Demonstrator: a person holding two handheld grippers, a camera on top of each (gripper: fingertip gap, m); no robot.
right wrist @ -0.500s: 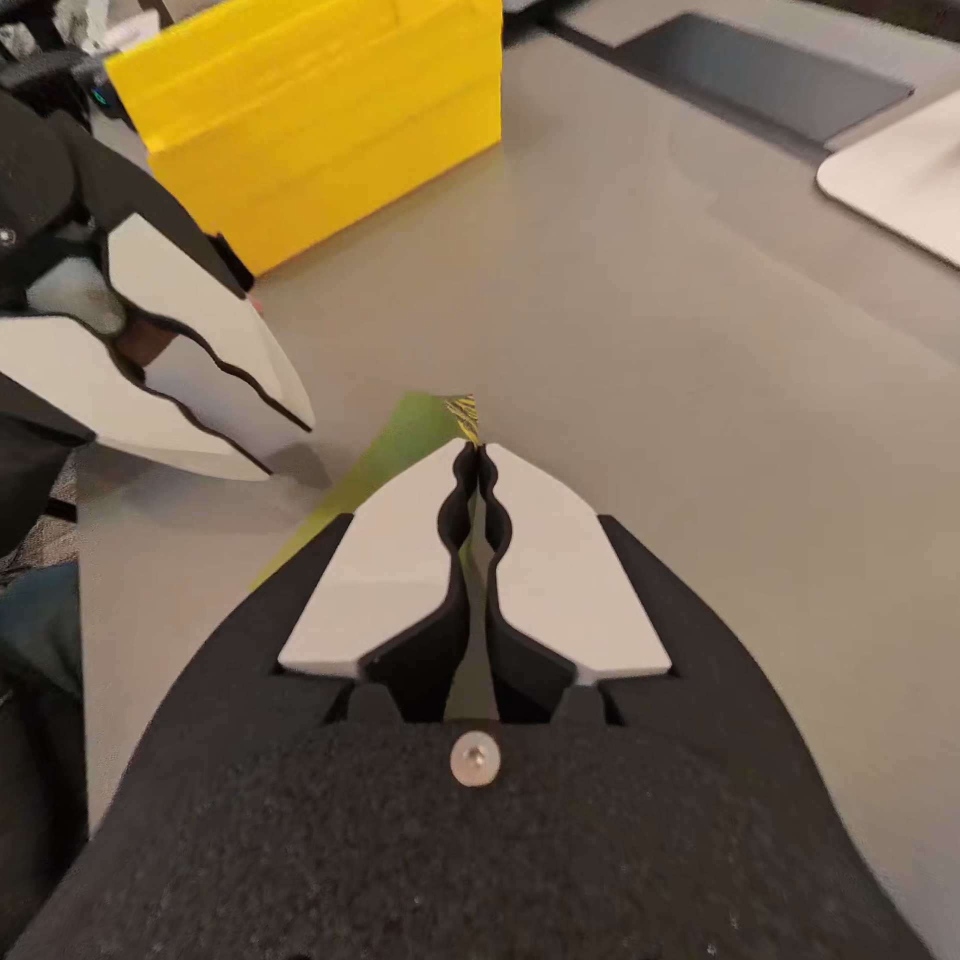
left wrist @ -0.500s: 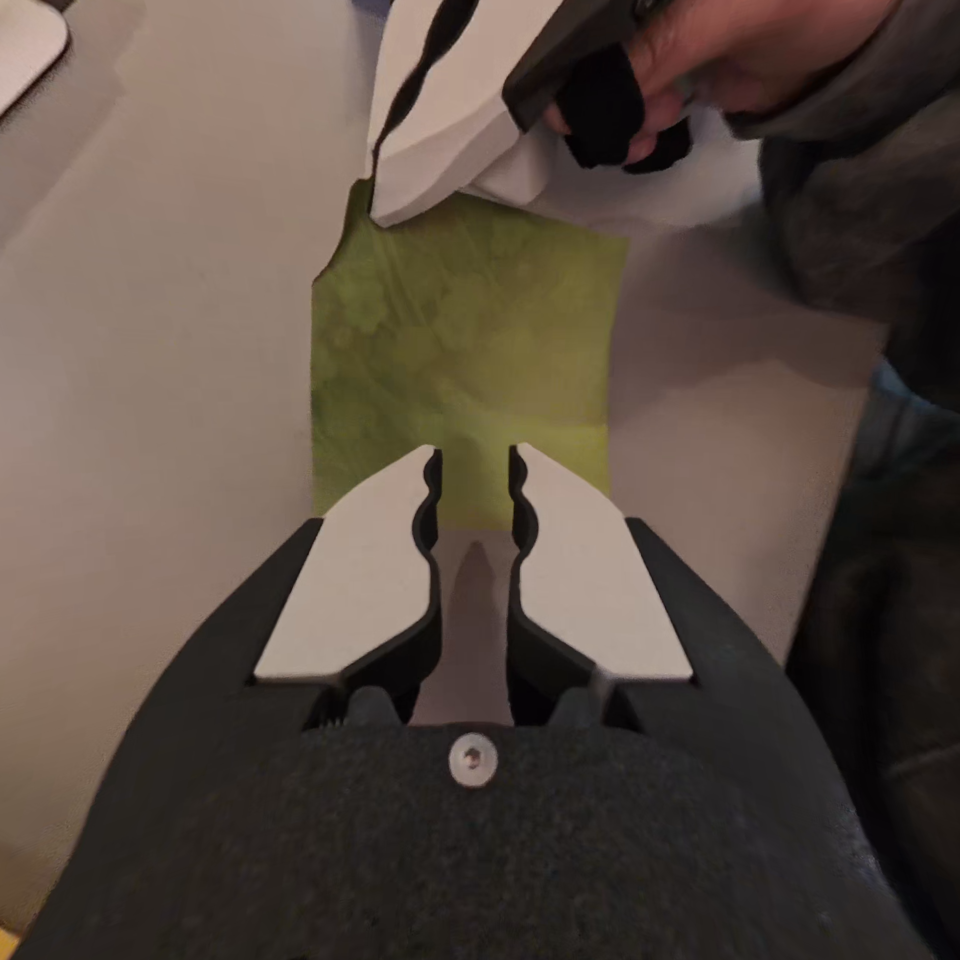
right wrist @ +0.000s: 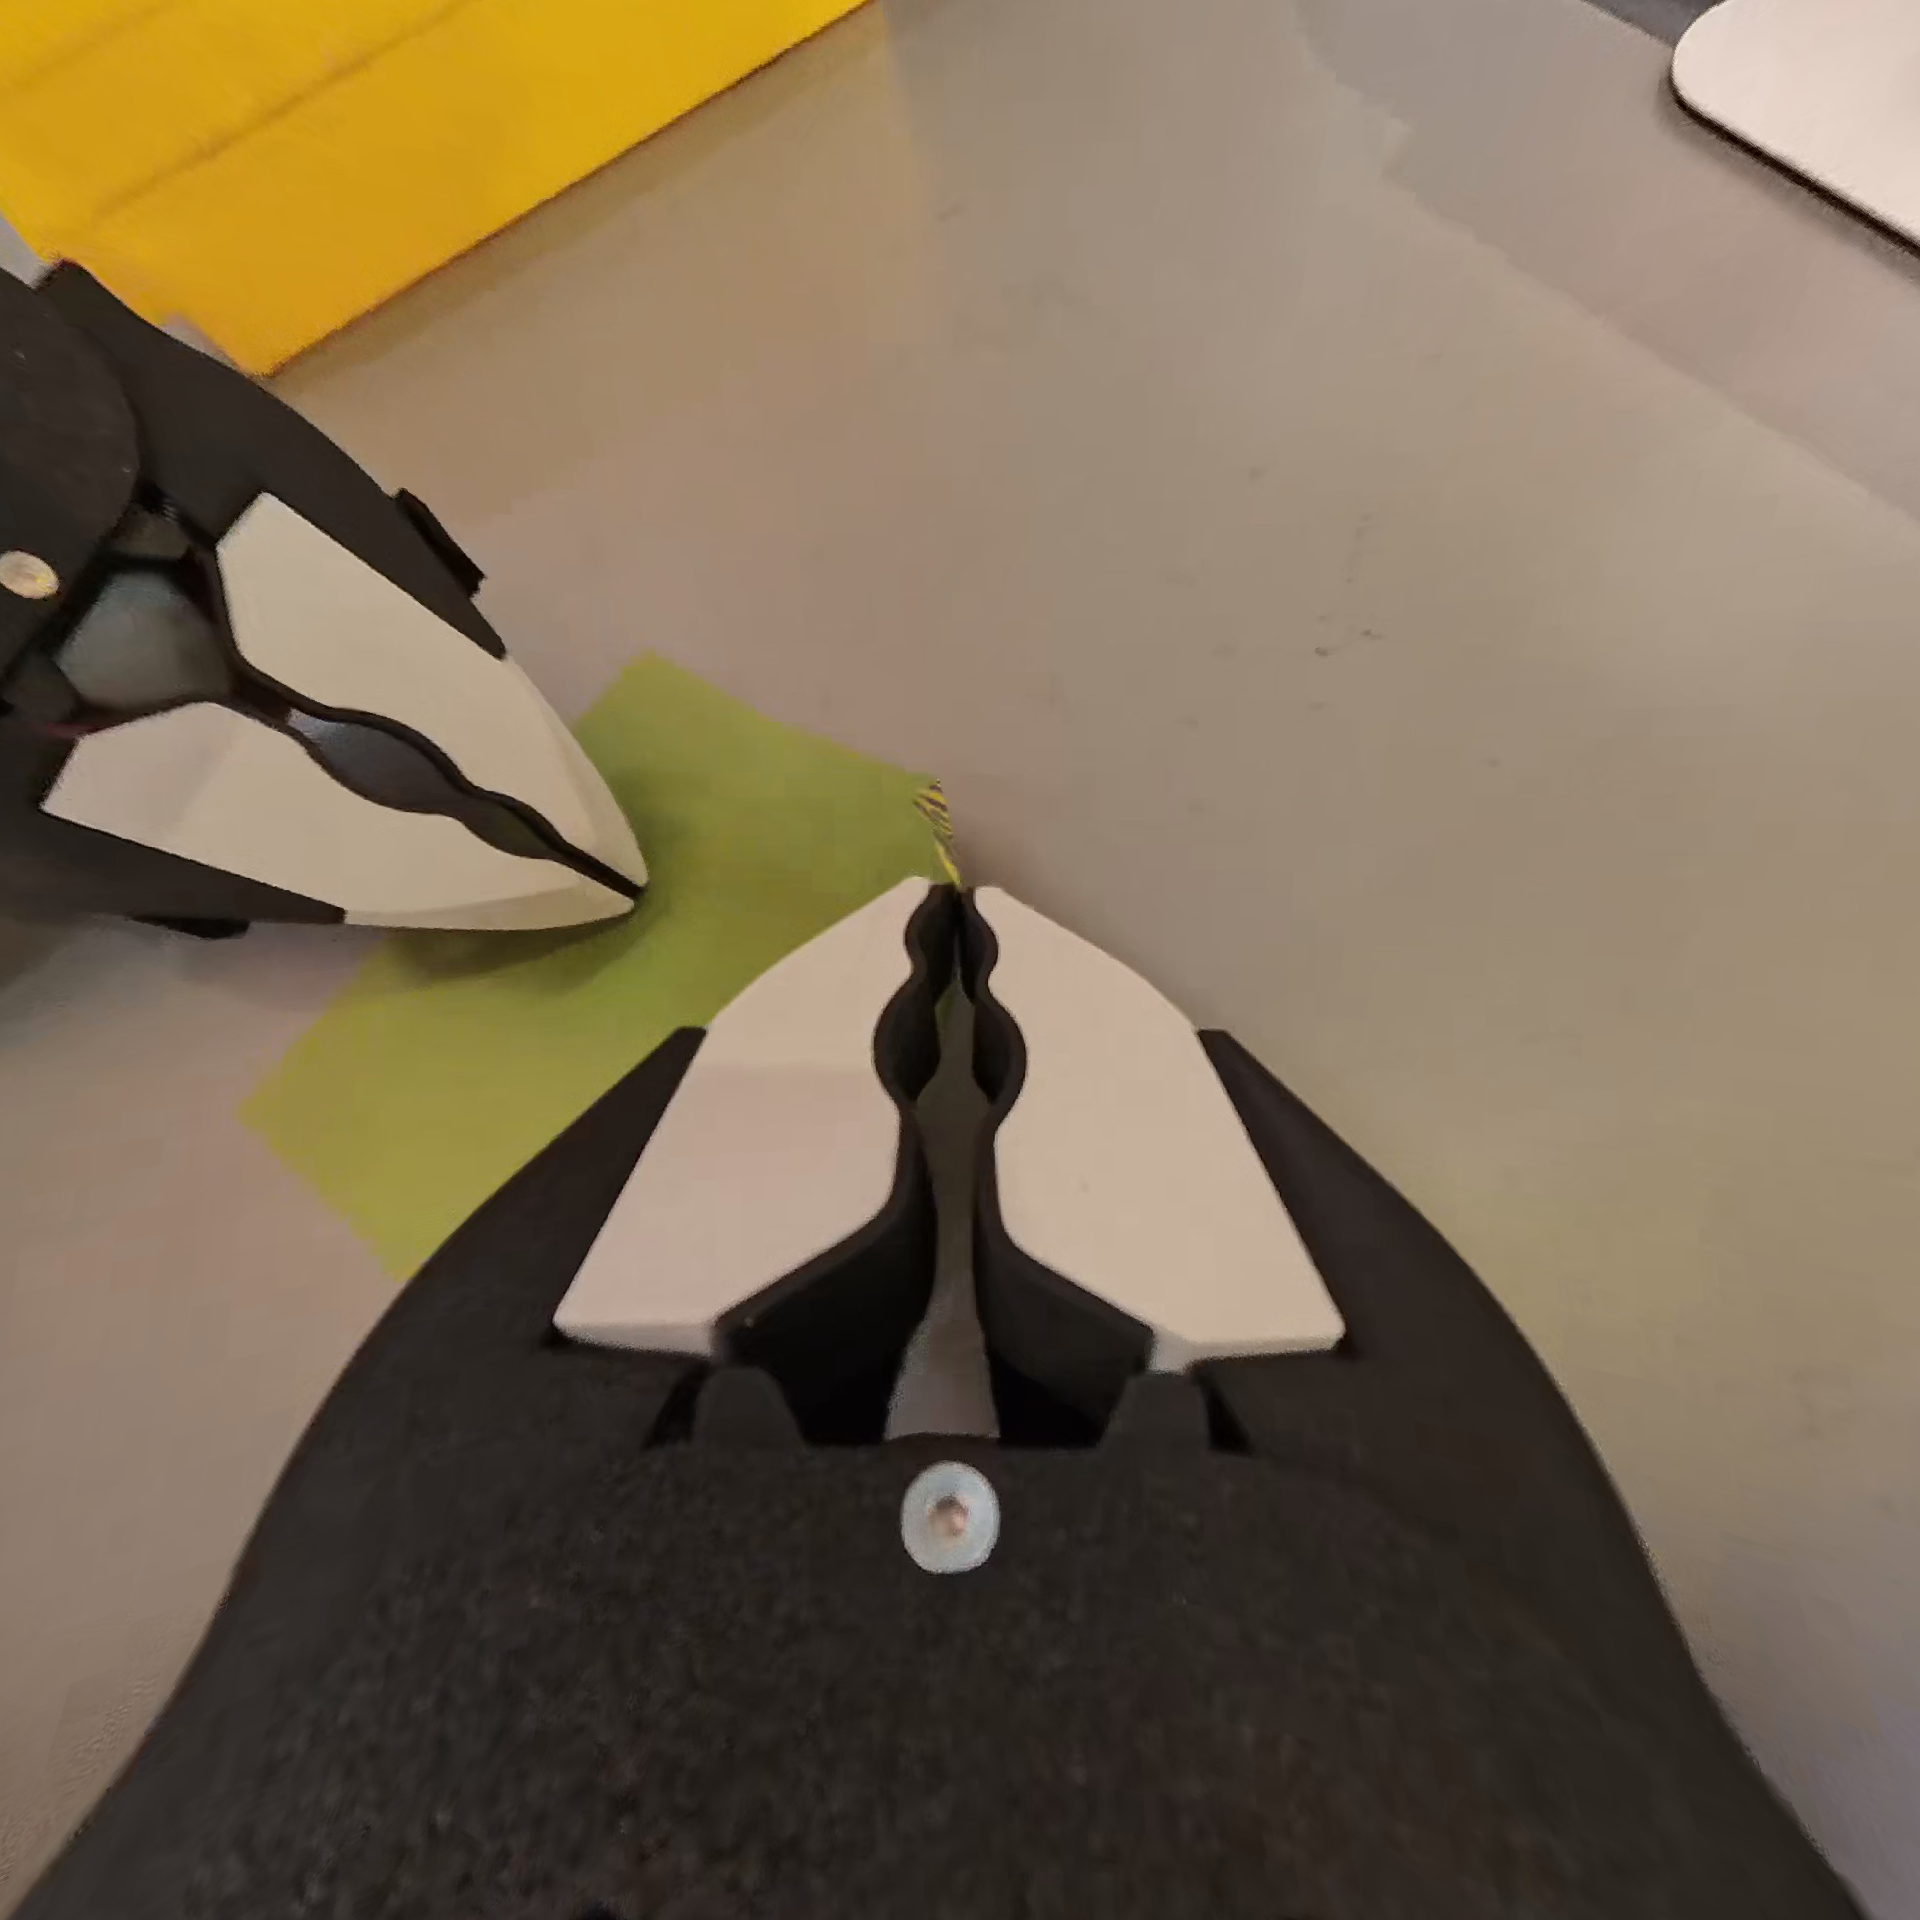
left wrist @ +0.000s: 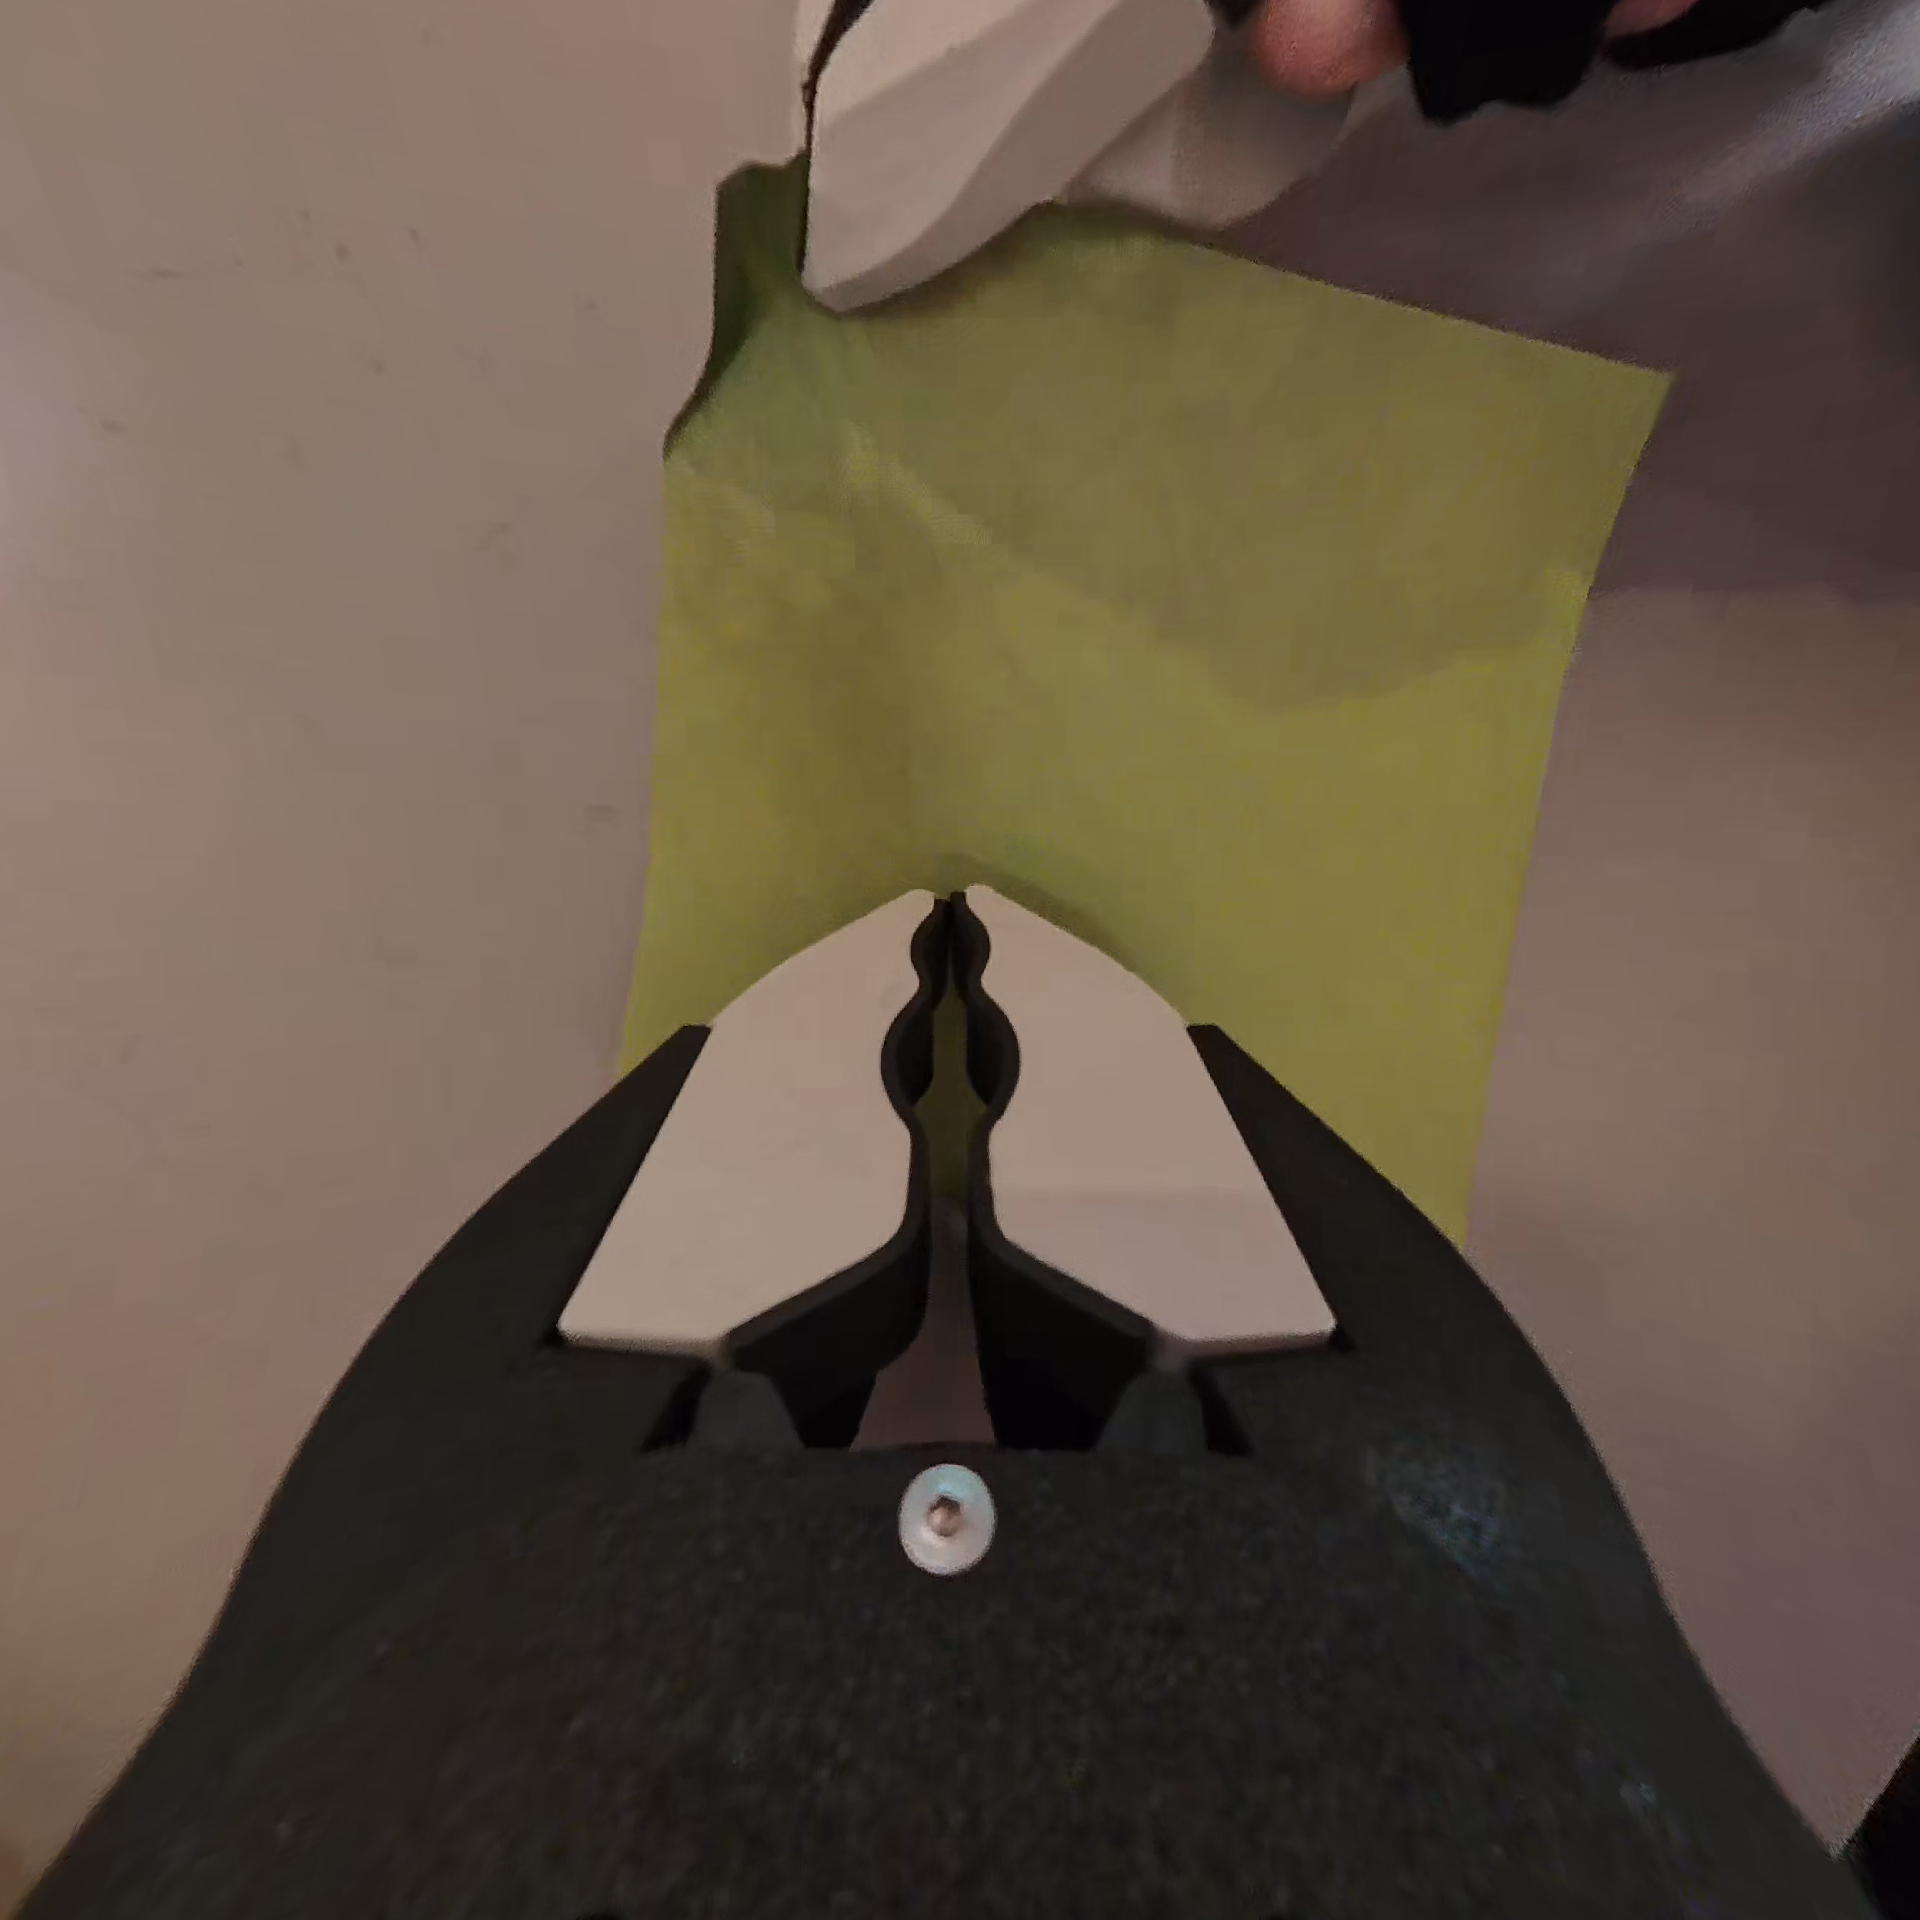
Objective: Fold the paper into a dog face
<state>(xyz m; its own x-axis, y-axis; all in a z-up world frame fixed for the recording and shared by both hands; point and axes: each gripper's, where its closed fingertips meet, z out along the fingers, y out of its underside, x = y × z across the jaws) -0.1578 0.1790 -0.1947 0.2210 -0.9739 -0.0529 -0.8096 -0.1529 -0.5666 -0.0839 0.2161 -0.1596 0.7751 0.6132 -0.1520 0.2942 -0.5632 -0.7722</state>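
Green paper (left wrist: 1195,623) lies pinched by left tool (left wrist: 951,902) and right tool (right wrist: 954,894).

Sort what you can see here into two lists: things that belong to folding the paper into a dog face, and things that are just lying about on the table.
Belongs to the job:
- green paper
- left hand-held gripper, shut on the paper's near edge
- right hand-held gripper, shut on a paper corner

Just lying about:
- yellow block
- white flat object at the table's far edge

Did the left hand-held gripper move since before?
Yes. The left hand-held gripper slid forward onto the green paper, away from the yellow box, and its jaws closed.
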